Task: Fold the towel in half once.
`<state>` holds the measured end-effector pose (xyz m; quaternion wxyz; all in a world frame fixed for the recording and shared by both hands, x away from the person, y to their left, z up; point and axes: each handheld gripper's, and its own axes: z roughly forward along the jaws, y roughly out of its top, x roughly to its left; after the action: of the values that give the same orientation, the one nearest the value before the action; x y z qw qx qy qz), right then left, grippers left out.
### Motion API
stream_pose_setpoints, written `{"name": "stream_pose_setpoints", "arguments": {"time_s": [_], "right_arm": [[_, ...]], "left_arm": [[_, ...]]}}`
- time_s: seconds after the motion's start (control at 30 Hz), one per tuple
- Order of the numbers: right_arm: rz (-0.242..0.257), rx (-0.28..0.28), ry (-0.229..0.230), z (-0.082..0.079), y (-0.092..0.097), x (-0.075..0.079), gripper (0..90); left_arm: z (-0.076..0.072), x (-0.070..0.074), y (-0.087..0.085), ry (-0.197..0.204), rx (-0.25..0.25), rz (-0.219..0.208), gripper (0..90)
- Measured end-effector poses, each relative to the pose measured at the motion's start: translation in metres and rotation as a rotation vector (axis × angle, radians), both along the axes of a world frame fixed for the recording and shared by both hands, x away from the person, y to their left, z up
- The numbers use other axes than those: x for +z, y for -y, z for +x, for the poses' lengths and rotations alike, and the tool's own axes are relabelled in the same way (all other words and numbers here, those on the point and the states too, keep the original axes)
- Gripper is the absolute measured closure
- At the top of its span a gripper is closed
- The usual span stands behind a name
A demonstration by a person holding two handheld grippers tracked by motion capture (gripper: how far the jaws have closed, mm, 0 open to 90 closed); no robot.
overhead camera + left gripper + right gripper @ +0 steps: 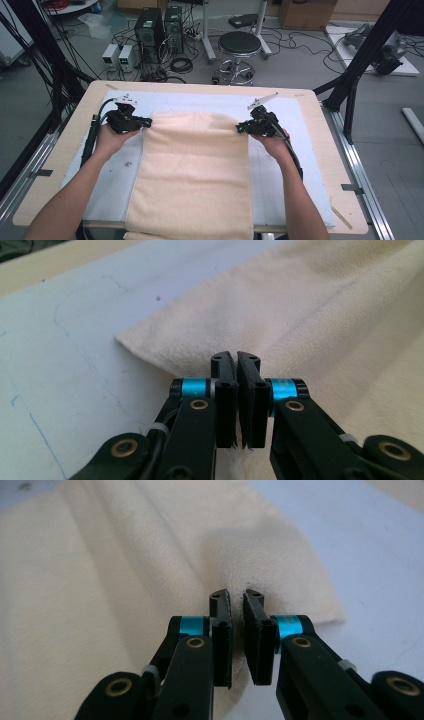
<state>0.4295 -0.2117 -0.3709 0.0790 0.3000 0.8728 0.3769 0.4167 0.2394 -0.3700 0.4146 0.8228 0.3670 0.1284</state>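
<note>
The cream towel point(192, 175) is lying lengthwise down the middle of the pale blue mat point(295, 125) on the tabletop point(60, 145), its near end hanging over the front edge. The left tongs point(146, 121) and right tongs point(240, 128) are each pinching a far corner of it, jaws closed tight on the cloth. To fold it well, both hands should be lifting evenly, keeping the far edge taut and level while bringing it toward the near end.
</note>
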Motion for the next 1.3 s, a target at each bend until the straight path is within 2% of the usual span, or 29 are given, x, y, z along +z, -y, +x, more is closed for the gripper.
{"name": "stream_pose_setpoints", "arguments": {"time_s": [0.03,0.13,0.2,0.27,0.33,0.4,0.43,0.47,0.5,0.53,0.57,0.6,0.63,0.67,0.77,0.83,0.93,1.1,1.2,1.27,1.3], "right_arm": [[-0.003,0.021,0.015,-0.006,0.000,0.005,83.4],[0.007,0.071,0.042,-0.029,0.002,0.018,83.3],[-0.003,0.104,0.065,-0.048,0.001,0.025,83.2],[0.000,0.134,0.064,-0.068,0.001,0.026,83.2],[-0.022,0.162,0.065,-0.088,0.001,0.020,83.0],[0.013,0.170,0.048,-0.108,0.003,0.009,82.8],[0.011,0.176,0.044,-0.115,0.003,0.004,82.4],[0.007,0.181,0.046,-0.127,0.002,-0.005,80.9],[0.012,0.185,0.036,-0.130,0.003,-0.008,79.1],[0.012,0.187,0.014,-0.137,0.002,-0.016,75.3],[-0.007,0.193,0.001,-0.141,0.002,-0.021,71.7],[-0.027,0.196,0.000,-0.145,0.002,-0.025,65.7],[-0.031,0.190,0.010,-0.147,0.003,-0.027,59.8],[-0.020,0.175,0.013,-0.150,0.005,-0.027,53.2],[-0.004,0.158,0.044,-0.148,0.010,-0.020,50.6],[0.029,0.137,0.049,-0.140,0.013,-0.012,48.8],[0.025,0.100,0.072,-0.124,0.013,-0.007,48.8],[-0.032,0.012,0.043,-0.091,0.009,-0.021,48.1],[-0.032,-0.016,-0.005,-0.075,0.007,-0.034,47.6],[-0.037,-0.033,-0.022,-0.067,0.004,-0.041,48.0],[-0.035,-0.041,-0.029,-0.063,0.004,-0.045,48.1]], "left_arm": [[-0.008,0.004,-0.003,0.021,-0.016,0.005,86.0],[-0.028,0.009,-0.006,0.049,-0.037,-0.007,86.0],[-0.045,0.011,-0.006,0.059,-0.066,0.017,85.9],[-0.065,0.009,-0.007,0.075,-0.094,0.020,85.9],[-0.087,0.003,-0.008,0.071,-0.117,0.024,85.9],[-0.105,-0.007,-0.010,0.069,-0.128,0.025,85.7],[-0.118,-0.016,-0.011,0.038,-0.148,0.025,85.5],[-0.122,-0.019,-0.011,0.033,-0.152,0.027,85.1],[-0.130,-0.026,-0.013,0.019,-0.166,0.024,84.5],[-0.136,-0.029,-0.014,0.012,-0.177,0.020,80.3],[-0.141,-0.031,-0.015,0.020,-0.190,0.015,71.8],[-0.145,-0.031,-0.017,0.028,-0.205,0.018,65.4],[-0.147,-0.029,-0.018,0.031,-0.203,0.015,63.3],[-0.147,-0.027,-0.020,0.037,-0.202,0.023,57.4],[-0.140,-0.020,-0.021,0.049,-0.185,0.036,54.6],[-0.131,-0.017,-0.019,0.058,-0.169,0.029,53.1],[-0.117,-0.018,-0.013,0.069,-0.141,0.027,52.2],[-0.090,-0.028,-0.005,0.058,-0.058,0.030,51.0],[-0.076,-0.036,-0.001,0.054,-0.025,0.060,51.2],[-0.063,-0.044,-0.001,0.006,-0.001,0.052,51.6],[-0.058,-0.048,-0.002,-0.004,0.011,0.054,51.7]]}}
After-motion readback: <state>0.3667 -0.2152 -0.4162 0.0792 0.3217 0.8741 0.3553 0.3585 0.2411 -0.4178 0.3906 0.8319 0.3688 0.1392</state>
